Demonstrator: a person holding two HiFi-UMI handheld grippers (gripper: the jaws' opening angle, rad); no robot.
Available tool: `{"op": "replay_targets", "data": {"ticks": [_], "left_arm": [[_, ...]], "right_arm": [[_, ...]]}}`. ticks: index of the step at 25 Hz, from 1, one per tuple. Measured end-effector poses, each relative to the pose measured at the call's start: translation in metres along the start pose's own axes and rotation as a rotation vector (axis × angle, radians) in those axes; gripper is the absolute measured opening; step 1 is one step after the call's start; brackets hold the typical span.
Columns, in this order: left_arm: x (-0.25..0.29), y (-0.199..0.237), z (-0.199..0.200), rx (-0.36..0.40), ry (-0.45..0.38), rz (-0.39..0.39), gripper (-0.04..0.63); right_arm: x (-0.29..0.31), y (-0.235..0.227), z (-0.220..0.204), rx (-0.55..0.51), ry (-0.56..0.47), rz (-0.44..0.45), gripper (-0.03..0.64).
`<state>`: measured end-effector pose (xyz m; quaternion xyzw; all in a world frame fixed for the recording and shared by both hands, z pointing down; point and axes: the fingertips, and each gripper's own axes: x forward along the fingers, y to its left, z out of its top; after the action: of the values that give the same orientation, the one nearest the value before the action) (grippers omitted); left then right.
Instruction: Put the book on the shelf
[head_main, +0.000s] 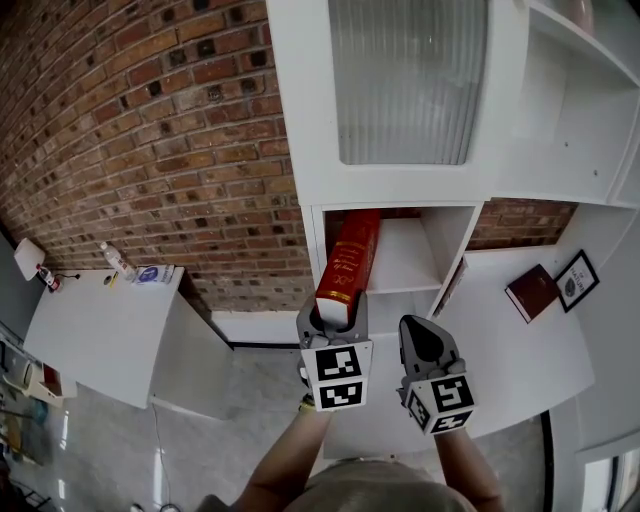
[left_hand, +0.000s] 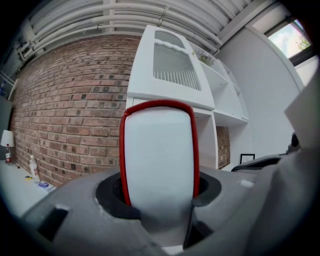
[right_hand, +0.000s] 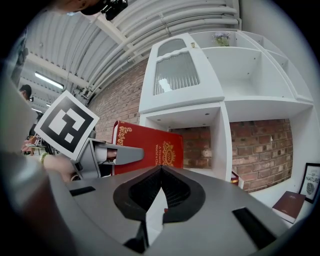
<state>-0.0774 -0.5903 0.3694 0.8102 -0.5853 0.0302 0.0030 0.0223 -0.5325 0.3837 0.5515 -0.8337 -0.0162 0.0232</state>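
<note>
Seen from the head view, the left claw (head_main: 333, 318) pinches the near end of a red book (head_main: 348, 262), one jaw against each cover. The right claw (head_main: 424, 345) hangs just to its right, apart from the book, jaws pressed together on nothing. The left gripper view adds what the head view hides: the book's white page block, framed in red on the left, top and right, fills the gap between the jaws. Only the right gripper view shows the book's right cover, red with gold ornament and print, and it confirms that the right claw's own tips meet with nothing between them. The book stands on edge with the gold-lettered spine up. Its long axis runs level, away from the person and toward the white shelf (head_main: 395, 185). The far end points into the open cubby (head_main: 405, 255) under the glass door, close to the cubby's left wall; whether it has crossed the opening I cannot tell. To the right, on the white table (head_main: 500, 350), a dark book (head_main: 532, 292) lies flat, and a framed picture (head_main: 578, 280) stands just beyond it. Both show in the head and right gripper views, while the left gripper view catches only the frame. A brick wall (head_main: 150, 150) runs off to the left of the shelf.
</note>
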Motion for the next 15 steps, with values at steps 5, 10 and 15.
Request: {"op": "replay_targets", "data": {"ticks": [5, 10, 15], "left_arm": [[0.012, -0.003, 0.0, 0.006, 0.011, 0.003, 0.233], [0.023, -0.006, 0.0, 0.002, 0.019, 0.014, 0.233], [0.035, -0.01, 0.001, 0.004, 0.019, 0.034, 0.233]], "right_arm": [[0.004, -0.008, -0.001, 0.011, 0.001, -0.014, 0.006], [0.009, -0.016, 0.001, 0.018, -0.009, -0.02, 0.006], [0.012, -0.02, 0.001, 0.023, -0.009, -0.003, 0.006]]}}
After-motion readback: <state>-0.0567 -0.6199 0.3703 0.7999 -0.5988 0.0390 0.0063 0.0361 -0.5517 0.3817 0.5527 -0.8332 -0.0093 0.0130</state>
